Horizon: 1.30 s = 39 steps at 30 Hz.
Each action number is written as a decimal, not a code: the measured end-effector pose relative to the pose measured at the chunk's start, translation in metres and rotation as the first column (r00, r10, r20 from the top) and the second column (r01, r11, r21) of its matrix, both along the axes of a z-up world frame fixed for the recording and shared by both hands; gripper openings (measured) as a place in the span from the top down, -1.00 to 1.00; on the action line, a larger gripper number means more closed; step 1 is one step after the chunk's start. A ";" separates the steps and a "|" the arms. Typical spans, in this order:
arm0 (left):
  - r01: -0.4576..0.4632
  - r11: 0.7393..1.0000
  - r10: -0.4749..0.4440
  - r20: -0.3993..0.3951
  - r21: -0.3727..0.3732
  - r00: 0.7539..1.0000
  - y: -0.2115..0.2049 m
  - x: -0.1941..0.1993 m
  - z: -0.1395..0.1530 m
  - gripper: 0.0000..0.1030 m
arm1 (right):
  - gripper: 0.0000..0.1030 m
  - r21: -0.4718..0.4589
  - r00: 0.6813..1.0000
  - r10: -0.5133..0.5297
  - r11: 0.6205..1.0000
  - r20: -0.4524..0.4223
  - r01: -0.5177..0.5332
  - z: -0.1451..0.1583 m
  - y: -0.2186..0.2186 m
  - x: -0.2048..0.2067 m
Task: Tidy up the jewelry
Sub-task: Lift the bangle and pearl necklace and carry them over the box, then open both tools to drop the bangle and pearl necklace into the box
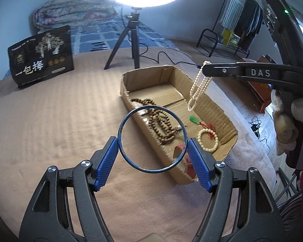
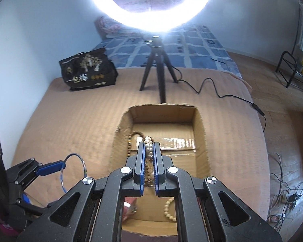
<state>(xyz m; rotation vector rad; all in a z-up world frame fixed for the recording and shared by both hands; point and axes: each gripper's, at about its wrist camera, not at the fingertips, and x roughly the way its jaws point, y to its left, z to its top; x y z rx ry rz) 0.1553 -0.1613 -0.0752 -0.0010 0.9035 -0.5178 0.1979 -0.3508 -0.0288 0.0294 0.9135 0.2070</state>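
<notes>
Left gripper (image 1: 152,149) clamped on a blue bangle (image 1: 121,127), held upright above the bed cover (image 1: 50,121), just beside the left wall of the cardboard box (image 1: 129,92). Right gripper (image 2: 149,147) pinched nearly shut on a cream bead necklace (image 1: 199,86), dangling over the box. Inside the box: brown wooden beads (image 1: 161,125), a cream bead bracelet (image 1: 209,140) near the right wall.
</notes>
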 end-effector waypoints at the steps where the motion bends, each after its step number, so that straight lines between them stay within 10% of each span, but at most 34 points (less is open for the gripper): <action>1: 0.003 1.000 -0.003 0.001 -0.001 1.000 -0.003 0.000 0.000 -0.40 | 0.89 0.002 1.000 -0.005 1.000 -0.002 0.005 -0.001 -0.003 0.002; 39: 0.072 0.997 -0.072 -0.031 -0.010 0.997 -0.076 0.025 -0.023 -0.41 | 0.89 0.009 0.997 -0.041 0.999 -0.071 0.042 -0.037 -0.029 0.041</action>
